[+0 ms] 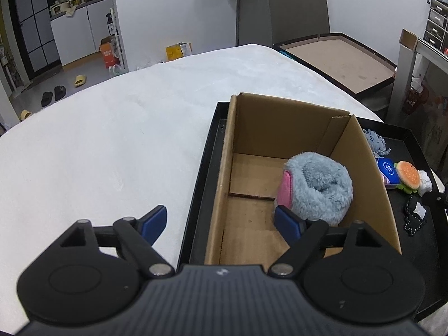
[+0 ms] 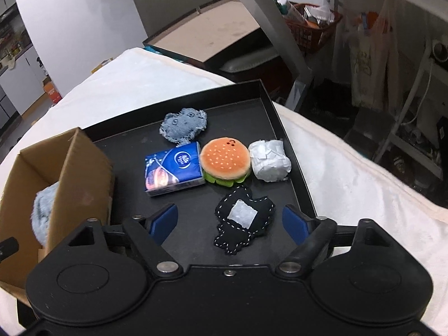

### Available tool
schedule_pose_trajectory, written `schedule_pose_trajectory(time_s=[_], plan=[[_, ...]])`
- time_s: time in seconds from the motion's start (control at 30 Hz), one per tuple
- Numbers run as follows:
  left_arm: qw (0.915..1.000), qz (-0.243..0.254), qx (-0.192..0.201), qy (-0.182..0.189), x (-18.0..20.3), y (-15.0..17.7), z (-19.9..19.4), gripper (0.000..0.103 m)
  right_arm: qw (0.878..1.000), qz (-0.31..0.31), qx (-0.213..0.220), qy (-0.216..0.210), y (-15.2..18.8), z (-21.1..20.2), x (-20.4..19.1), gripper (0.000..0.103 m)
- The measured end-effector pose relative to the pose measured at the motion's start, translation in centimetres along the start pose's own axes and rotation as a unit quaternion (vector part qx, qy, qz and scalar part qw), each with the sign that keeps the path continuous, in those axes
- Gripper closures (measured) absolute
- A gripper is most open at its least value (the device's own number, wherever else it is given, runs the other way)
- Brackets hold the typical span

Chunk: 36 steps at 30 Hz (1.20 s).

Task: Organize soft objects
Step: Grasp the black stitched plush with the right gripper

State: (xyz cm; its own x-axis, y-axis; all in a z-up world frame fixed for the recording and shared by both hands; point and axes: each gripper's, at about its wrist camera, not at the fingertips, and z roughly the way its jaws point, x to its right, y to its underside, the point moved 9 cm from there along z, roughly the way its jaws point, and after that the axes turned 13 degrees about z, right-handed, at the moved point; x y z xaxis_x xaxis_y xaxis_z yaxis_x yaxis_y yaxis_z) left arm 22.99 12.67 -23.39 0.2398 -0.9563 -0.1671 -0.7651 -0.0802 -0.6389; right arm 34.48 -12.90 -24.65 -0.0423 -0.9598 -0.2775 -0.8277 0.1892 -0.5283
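A cardboard box (image 1: 282,117) stands on a black tray (image 2: 285,128). A fluffy blue-grey plush with a pink patch (image 1: 316,187) lies inside the box. My left gripper (image 1: 221,222) is open and empty, above the box's near left wall. On the tray right of the box lie a denim plush (image 2: 183,124), a blue tissue pack (image 2: 173,169), a burger plush (image 2: 225,161), a white wrapped bundle (image 2: 268,159) and a black stitched plush with a white patch (image 2: 243,221). My right gripper (image 2: 229,222) is open, with the black plush between its fingers.
The tray rests on a white fluffy cover (image 1: 112,128) over the table. A brown-topped table (image 1: 341,58) stands behind. Shelves and a red basket (image 2: 313,25) are at the right. The tray's raised rim runs around the items.
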Motion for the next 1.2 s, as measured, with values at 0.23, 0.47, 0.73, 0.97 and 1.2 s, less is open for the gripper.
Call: schedule_pose_trajectory(time_s=[0.23, 0.47, 0.73, 0.97, 1.2], plan=[[0.9998, 0.016, -0.009, -0.007, 1.2, -0.3, 0.3, 0.02, 1.0, -0.003, -0.02, 0.007, 0.3, 2.2, 0.9, 0.024], [0.9984, 0.047, -0.027, -0.017, 2.6, -0.1, 0.9, 0.02, 0.999, -0.014, -0.033, 0.01, 0.9, 3.2, 1.1, 0.024], [0.9977, 0.06, -0.031, -0.009, 3.7, 0.1, 1.2, 0.02, 0.998, -0.039, -0.045, 0.035, 1.6, 4.6, 1.2, 0.032], [0.9979, 0.059, -0.026, -0.005, 4.1, 0.1, 0.9, 0.02, 0.997, -0.053, -0.028, 0.047, 1.3, 4.3, 1.1, 0.064], [0.9984, 0.051, -0.023, 0.005, 3.8, 0.2, 0.8, 0.02, 0.998, -0.053, -0.018, 0.037, 1.0, 2.9, 0.6, 0.065]])
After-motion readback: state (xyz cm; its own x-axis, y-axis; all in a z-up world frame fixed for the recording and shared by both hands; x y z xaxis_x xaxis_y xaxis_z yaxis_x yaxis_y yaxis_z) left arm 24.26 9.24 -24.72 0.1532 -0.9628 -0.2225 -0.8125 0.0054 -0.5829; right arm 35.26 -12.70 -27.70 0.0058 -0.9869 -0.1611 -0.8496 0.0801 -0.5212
